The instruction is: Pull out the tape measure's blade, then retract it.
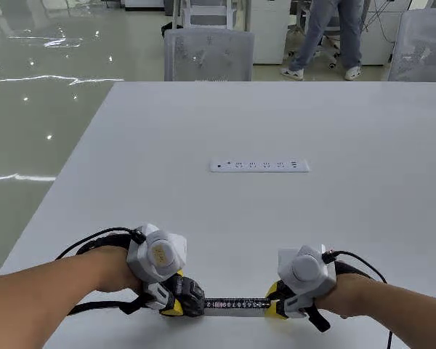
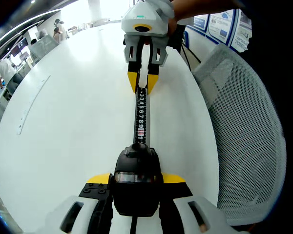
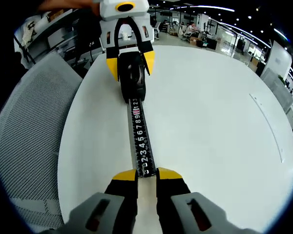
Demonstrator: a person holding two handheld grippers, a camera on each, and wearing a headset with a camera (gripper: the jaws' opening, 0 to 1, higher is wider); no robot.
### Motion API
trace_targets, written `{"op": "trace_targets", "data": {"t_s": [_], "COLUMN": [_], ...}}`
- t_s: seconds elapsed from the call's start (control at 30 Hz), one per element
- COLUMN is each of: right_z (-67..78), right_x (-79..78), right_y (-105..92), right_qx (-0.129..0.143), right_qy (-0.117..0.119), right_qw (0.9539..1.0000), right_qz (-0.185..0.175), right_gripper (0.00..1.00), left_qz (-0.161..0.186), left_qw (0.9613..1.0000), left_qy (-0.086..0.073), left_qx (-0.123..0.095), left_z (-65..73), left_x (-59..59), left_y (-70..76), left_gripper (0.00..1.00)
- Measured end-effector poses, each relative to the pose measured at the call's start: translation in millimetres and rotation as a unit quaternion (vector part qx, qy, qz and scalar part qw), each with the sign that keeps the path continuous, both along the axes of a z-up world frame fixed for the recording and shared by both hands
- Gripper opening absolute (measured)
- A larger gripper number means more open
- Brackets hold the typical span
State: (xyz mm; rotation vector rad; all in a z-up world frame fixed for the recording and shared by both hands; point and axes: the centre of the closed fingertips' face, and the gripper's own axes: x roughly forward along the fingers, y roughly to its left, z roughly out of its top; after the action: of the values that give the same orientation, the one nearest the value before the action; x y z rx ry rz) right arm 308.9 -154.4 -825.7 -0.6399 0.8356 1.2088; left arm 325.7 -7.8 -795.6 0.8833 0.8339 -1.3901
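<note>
A black tape measure case [image 2: 136,180] rests on the white table [image 1: 276,123] at its near edge, and my left gripper [image 2: 136,176] is shut on its sides with yellow-tipped jaws. A short stretch of blade [image 2: 141,114] with printed numbers runs flat along the table from the case to my right gripper [image 2: 142,85]. In the right gripper view, my right gripper [image 3: 146,174] is shut on the blade [image 3: 139,129] at its tip, and the case [image 3: 133,75] sits in the left gripper [image 3: 131,61] opposite. From the head view the case [image 1: 190,297], blade [image 1: 236,302], left gripper [image 1: 173,298] and right gripper [image 1: 277,307] line up left to right.
A white power strip [image 1: 259,165] lies mid-table. A grey mesh chair [image 1: 208,54] stands at the far edge, another [image 1: 421,43] at the far right, and a person [image 1: 334,33] stands behind them. My own mesh chair [image 2: 244,136] is close to the near edge.
</note>
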Motion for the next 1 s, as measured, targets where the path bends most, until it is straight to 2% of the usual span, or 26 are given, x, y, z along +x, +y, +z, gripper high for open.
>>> {"op": "trace_targets", "data": {"t_s": [0.73,1.0], "right_z": [0.8,-0.1], "right_x": [-1.8,-2.1], "right_y": [-28.1,-30.6], "right_qx": [-0.010,-0.010], "right_qy": [0.003,0.004], "right_qw": [0.9999,0.9998], "right_qz": [-0.013,-0.015], "right_gripper": [0.12,0.12], "left_qz": [0.005,0.006], "left_qw": [1.0000,1.0000], "left_qy": [-0.004,-0.003], "left_qx": [-0.003,-0.003], "left_z": [-0.1,-0.1], "left_x": [-0.2,-0.2], "left_y": [0.1,0.0], "left_gripper": [0.33,0.33]}}
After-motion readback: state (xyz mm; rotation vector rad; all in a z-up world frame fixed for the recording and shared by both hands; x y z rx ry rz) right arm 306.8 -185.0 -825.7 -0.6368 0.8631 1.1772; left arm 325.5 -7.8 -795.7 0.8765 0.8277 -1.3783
